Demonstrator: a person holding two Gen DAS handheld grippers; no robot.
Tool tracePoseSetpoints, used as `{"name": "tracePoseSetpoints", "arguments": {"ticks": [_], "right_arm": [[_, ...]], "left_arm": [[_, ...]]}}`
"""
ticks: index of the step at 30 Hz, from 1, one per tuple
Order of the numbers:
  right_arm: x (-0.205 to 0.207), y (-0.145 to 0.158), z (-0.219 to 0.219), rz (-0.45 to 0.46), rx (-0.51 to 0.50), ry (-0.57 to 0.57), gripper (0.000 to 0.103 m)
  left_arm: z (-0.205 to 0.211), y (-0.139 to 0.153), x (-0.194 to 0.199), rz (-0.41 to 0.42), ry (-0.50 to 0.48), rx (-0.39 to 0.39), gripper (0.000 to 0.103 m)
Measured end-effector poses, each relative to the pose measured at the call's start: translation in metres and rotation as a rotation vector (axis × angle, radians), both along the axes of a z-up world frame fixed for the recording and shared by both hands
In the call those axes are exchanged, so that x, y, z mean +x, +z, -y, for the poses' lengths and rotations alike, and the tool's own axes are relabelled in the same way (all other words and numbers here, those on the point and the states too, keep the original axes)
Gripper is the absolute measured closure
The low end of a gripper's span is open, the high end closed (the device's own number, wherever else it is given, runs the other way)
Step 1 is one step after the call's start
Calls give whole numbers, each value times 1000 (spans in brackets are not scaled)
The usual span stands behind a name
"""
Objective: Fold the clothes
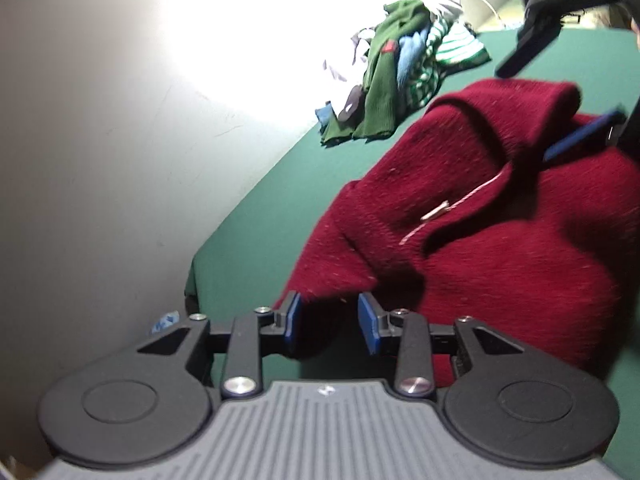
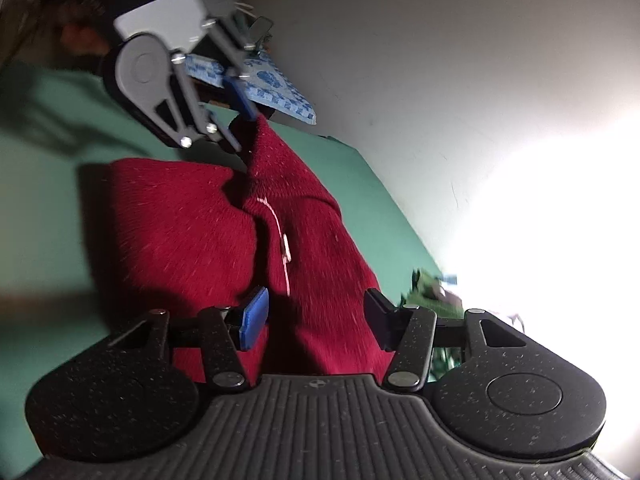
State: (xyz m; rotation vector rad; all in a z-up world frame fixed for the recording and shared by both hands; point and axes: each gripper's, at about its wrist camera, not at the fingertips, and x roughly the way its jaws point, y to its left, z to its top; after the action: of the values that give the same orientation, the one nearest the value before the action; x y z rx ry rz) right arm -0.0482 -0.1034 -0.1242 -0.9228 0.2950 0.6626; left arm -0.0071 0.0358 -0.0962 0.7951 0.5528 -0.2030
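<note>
A dark red knitted garment (image 1: 500, 240) with a pale drawstring lies bunched on the green table top (image 1: 260, 220). My left gripper (image 1: 332, 324) is at its near corner, and its blue pads (image 1: 294, 322) stand apart with a flap of the red cloth loose between them. The right gripper (image 1: 526, 114) shows at the garment's far end with its fingers spread. In the right wrist view, my right gripper (image 2: 316, 316) hovers open over the red garment (image 2: 192, 220), pads clear of the cloth. The left gripper (image 2: 244, 132) is at the opposite end.
A pile of green, striped and blue clothes (image 1: 400, 80) lies at the far side of the table, and shows as a pile (image 2: 432, 292) by the right finger. A pale wall (image 1: 100, 140) runs along the table's edge. A blue patterned sheet (image 2: 280, 92) lies behind the left gripper.
</note>
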Motion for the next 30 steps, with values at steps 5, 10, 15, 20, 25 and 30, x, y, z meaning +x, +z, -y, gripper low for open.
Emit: {"name": "tracePoseSetpoints", "arguments": {"ticks": [5, 10, 15, 20, 25, 30], "right_arm": [[29, -27, -19, -32, -79, 11, 49], [53, -36, -19, -83, -92, -10, 58], [52, -30, -11, -144, -69, 30, 58], [56, -35, -9, -136, -89, 44, 59], [76, -31, -3, -187, -18, -30, 82], [77, -12, 12, -223, 81, -75, 93]], "left_arm": [[3, -11, 10, -15, -72, 106, 49], [9, -19, 10, -46, -136, 150, 48], [5, -20, 2, -86, -201, 161, 39], [3, -26, 23, -102, -187, 173, 39], [6, -34, 36, -106, -207, 191, 39], [7, -30, 32, -96, -220, 158, 39]]}}
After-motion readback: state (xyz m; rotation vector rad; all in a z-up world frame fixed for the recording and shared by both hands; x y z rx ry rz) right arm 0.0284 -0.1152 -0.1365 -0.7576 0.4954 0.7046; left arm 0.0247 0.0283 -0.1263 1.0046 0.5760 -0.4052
